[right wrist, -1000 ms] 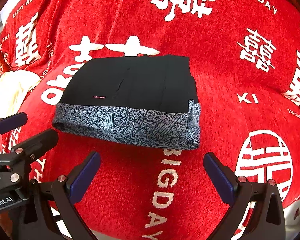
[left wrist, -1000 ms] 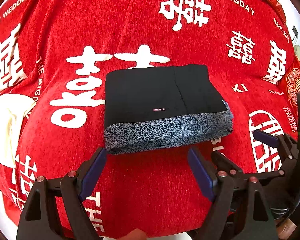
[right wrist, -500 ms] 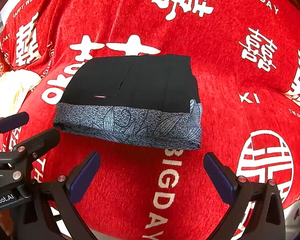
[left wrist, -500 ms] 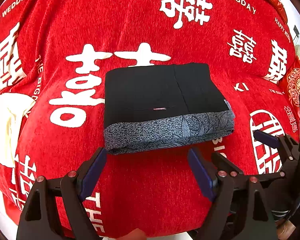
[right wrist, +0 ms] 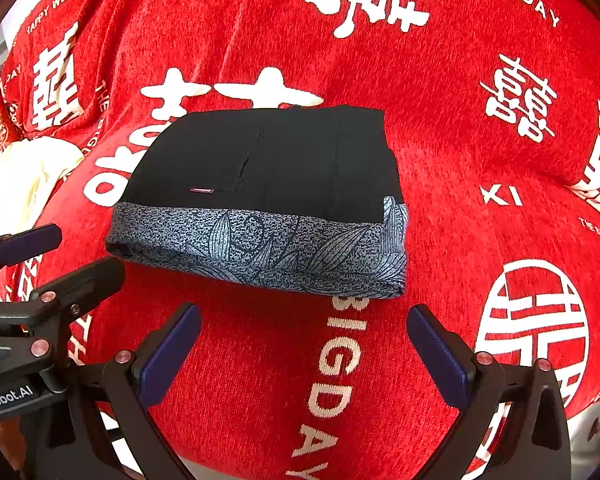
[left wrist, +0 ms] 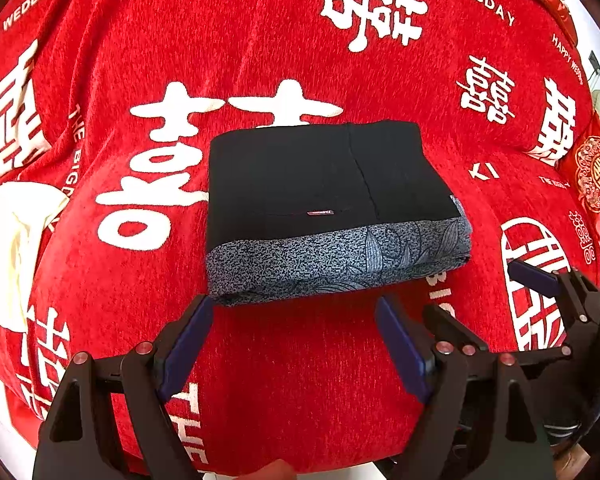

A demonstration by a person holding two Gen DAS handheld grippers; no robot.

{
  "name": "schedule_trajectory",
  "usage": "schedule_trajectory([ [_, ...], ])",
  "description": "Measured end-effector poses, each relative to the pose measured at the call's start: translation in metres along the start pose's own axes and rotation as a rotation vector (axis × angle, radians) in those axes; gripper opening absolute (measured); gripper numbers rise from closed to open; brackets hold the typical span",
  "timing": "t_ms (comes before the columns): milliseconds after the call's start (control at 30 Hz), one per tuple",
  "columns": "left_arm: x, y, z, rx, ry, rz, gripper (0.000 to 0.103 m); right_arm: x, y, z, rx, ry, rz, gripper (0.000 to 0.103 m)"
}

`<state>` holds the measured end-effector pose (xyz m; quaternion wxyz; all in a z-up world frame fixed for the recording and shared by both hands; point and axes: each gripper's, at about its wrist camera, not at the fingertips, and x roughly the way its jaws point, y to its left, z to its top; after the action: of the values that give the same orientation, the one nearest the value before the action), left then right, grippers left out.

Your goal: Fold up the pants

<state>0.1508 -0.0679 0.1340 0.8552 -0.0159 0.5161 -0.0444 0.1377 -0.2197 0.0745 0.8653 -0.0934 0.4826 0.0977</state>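
Note:
The black pants (left wrist: 316, 184) lie folded into a compact rectangle on the red cloth, with a grey leaf-patterned band along the near edge. They also show in the right wrist view (right wrist: 268, 176). My left gripper (left wrist: 292, 340) is open and empty, just short of the near edge. My right gripper (right wrist: 304, 340) is open and empty, also just short of the near edge. Each gripper shows at the side of the other's view: the right one (left wrist: 548, 292) and the left one (right wrist: 40, 256).
A red cloth (left wrist: 300, 60) with white characters and lettering covers the surface. A cream cloth (left wrist: 4, 240) lies at the left, also in the right wrist view (right wrist: 28, 176). The cloth's front edge drops off just below the grippers.
Both grippers have drifted very slightly back from the pants. The pants have not moved and both grippers stay open.

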Motion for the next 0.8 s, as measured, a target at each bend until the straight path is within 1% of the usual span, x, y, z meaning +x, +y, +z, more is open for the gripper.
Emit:
schedule_trajectory([
  [667, 0.0025, 0.0002, -0.0013, -0.005, 0.01, -0.01, 0.085, -0.0001, 0.0021, -0.0008, 0.004, 0.001, -0.001, 0.103],
  [800, 0.0013, -0.0009, -0.0021, 0.004, 0.0, -0.008, 0.085, 0.0002, 0.0016, -0.0011, 0.003, 0.003, 0.001, 0.103],
])
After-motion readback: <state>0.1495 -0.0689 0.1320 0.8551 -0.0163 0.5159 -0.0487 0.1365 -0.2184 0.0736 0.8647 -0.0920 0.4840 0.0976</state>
